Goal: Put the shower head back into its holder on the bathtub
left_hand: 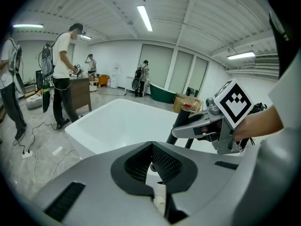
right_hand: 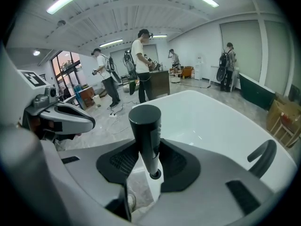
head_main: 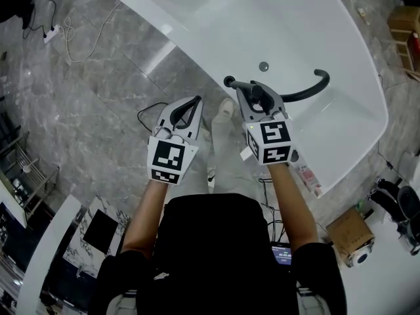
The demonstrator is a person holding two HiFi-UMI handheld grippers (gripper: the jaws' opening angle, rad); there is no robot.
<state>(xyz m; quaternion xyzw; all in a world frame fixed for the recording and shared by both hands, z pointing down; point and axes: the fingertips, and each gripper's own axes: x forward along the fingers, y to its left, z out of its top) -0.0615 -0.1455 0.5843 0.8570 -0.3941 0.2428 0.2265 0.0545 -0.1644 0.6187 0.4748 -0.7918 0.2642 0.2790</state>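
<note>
The black stick-shaped shower head lies crosswise between the fingers of my right gripper, which is shut on it over the near rim of the white bathtub. In the right gripper view its round end points up out of the pads, with the right gripper closed round its shaft. A curved black pipe stands at the tub's rim just right of that gripper. My left gripper hangs over the floor left of the tub, shut and empty. The left gripper view shows the left gripper, the shower head and the tub.
Grey marble floor surrounds the tub, with cables and a power strip at the upper left. A cardboard box and a pink-and-white bottle lie right of the tub. Several people stand at the back of the room.
</note>
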